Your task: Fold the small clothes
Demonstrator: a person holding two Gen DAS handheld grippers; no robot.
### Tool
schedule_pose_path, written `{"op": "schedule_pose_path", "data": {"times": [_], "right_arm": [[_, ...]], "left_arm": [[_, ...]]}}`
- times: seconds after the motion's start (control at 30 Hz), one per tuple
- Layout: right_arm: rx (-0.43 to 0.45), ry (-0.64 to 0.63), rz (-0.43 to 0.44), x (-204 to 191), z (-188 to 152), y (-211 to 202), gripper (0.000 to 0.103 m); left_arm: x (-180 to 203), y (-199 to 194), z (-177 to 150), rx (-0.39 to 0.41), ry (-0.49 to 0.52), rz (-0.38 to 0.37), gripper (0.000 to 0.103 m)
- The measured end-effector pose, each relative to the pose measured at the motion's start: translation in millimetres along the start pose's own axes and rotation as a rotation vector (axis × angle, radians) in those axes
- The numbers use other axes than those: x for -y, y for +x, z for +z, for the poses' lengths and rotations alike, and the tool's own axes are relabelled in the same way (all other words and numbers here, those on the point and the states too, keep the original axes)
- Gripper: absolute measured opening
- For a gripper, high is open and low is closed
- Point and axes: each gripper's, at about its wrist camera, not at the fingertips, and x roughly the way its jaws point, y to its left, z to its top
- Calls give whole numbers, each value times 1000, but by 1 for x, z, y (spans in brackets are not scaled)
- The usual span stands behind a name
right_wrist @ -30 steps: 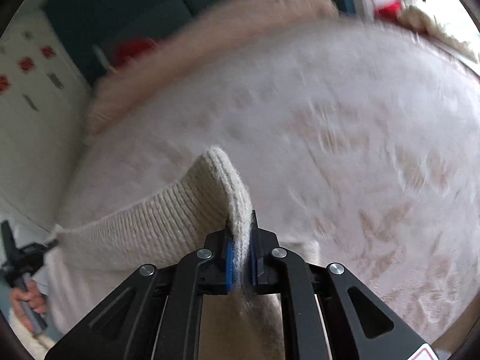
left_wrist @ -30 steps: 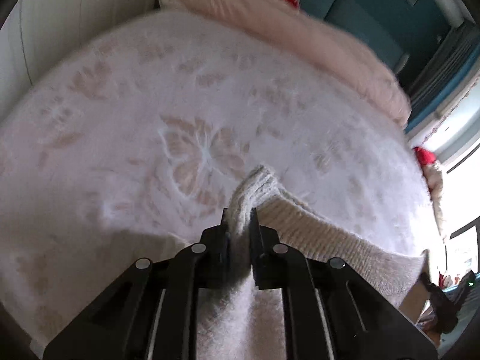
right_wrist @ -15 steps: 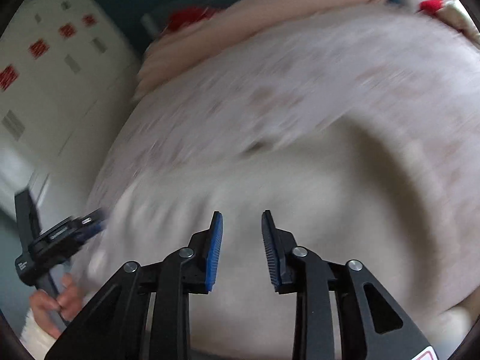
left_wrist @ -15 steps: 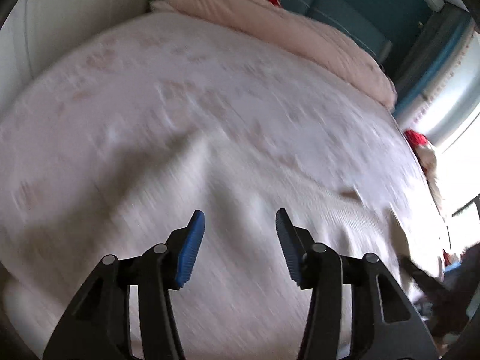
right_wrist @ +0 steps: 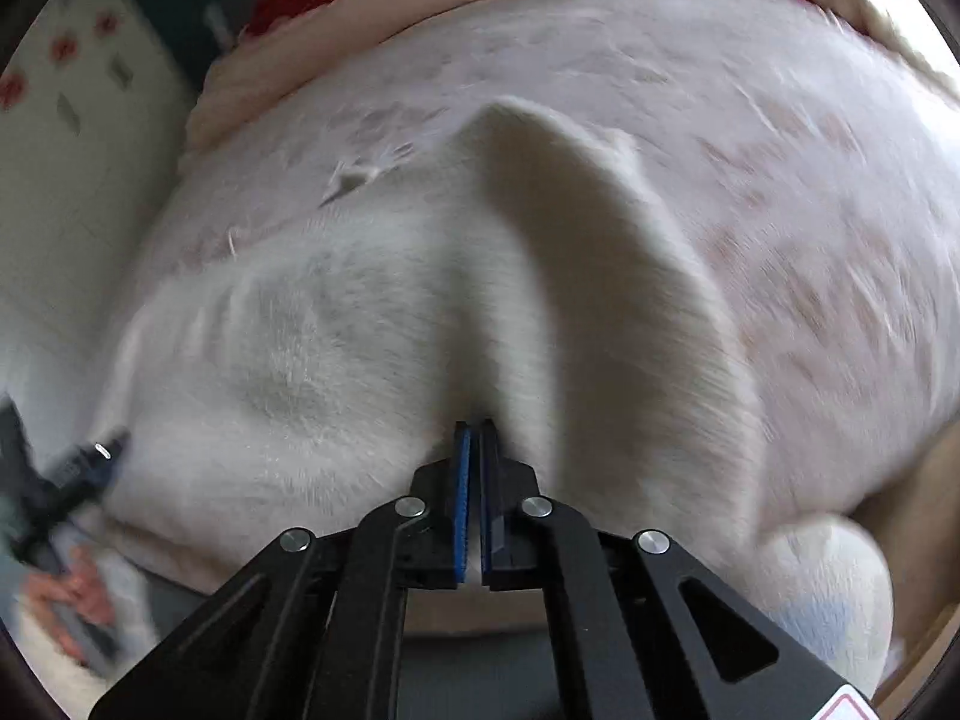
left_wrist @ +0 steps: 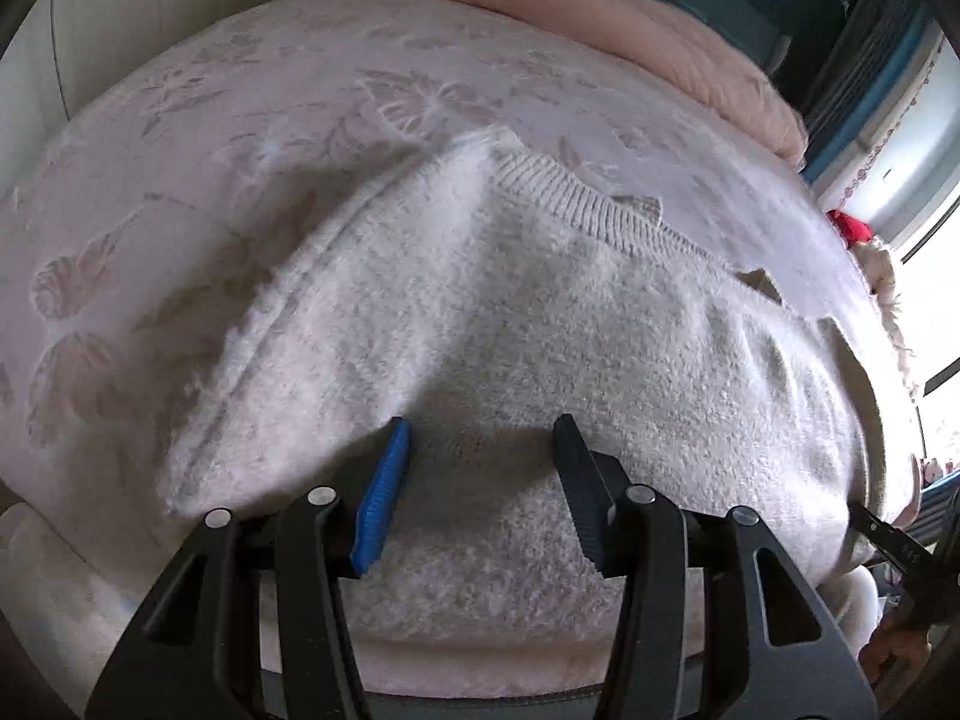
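Observation:
A fuzzy white knitted sweater [left_wrist: 540, 330] lies spread on a pale pink blanket with a butterfly pattern [left_wrist: 240, 108]. Its ribbed edge [left_wrist: 600, 204] runs across the far side. My left gripper [left_wrist: 483, 450] is open and empty, hovering over the sweater's near part. In the right wrist view my right gripper [right_wrist: 473, 438] is shut on the sweater's near edge [right_wrist: 600, 300], and a fold of it rises in a ridge ahead of the fingers.
A pink duvet [left_wrist: 600, 6] is bunched along the far side of the bed. A red item [left_wrist: 849, 228] lies at the right by the window. A white wall [right_wrist: 60, 180] is on the left. A white rounded object [right_wrist: 828, 588] sits at lower right.
Both grippers let go of the sweater edge and opened as it dropped flat. The right gripper has since shut again on the near edge; the left stays open.

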Motion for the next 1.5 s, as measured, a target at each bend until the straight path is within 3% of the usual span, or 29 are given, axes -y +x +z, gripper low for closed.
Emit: {"op": "schedule_pose_path", "data": {"times": [0.07,0.1,0.13,0.17,0.2,0.3,0.37,0.5,0.53,0.57,0.6,0.63,0.67,0.8,0.9,0.97,1.0,1.07,1.1,1.2,1.27,1.33,1.4,1.47,1.5], "right_arm": [[32,22,-37,3,-4,-24,33],[51,23,-47,2,-9,-37,44],[53,28,-30,3,-13,-45,61],[43,45,-4,5,-18,-49,64],[17,70,32,8,-24,-48,64],[-72,179,117,19,-38,-26,64],[-87,245,144,27,-36,-10,63],[-61,373,199,38,-18,12,69],[-61,392,195,39,-16,16,69],[-59,401,190,38,-12,20,56],[-42,378,172,32,-7,20,40],[-30,336,165,24,-1,15,23],[-18,317,169,18,3,9,18],[98,202,184,-4,19,-51,14],[65,170,77,12,14,-46,13],[-50,177,4,29,6,-6,15],[-93,221,8,41,-3,10,15],[-41,288,59,45,-7,-6,22],[-28,280,45,43,-7,-15,23],[21,187,-66,24,-3,-47,30],[102,130,-169,6,-1,-68,45],[164,38,-178,-11,7,-77,45],[158,-48,-88,-45,19,-72,41],[97,-139,39,-85,27,-51,10],[63,-177,82,-106,31,-38,5]], "left_arm": [[-6,-20,-2,16,-54,-11,52],[-12,-31,-3,34,-97,-29,56],[-20,-43,-6,56,-146,-47,70],[-33,-58,-12,89,-226,-66,83],[-44,-65,-18,103,-287,-76,87],[-81,-59,-37,49,-475,-120,88],[-97,-45,-44,22,-586,-152,88],[-106,-21,-36,-6,-661,-176,89],[-103,-17,-32,-2,-655,-163,90],[-98,-16,-26,7,-628,-143,82],[-93,-17,-18,15,-592,-137,62],[-89,-18,-13,5,-563,-140,28],[-86,-24,-7,-19,-555,-133,28],[-85,-76,-3,40,-553,-169,17],[-84,-79,-19,1,-523,-119,17],[-84,-56,-31,-34,-480,-35,17],[-85,-45,-38,-50,-475,-16,17],[-88,-39,-44,-46,-482,-26,18],[-88,-40,-44,-40,-475,-28,18],[-91,-42,-42,-34,-465,-48,22],[-94,-39,-42,-28,-484,-56,29],[-95,-37,-49,-27,-515,-66,36],[-94,-34,-52,-24,-517,-70,41],[-91,-31,-50,-26,-512,-70,51],[-89,-30,-48,-22,-510,-70,53]]}}
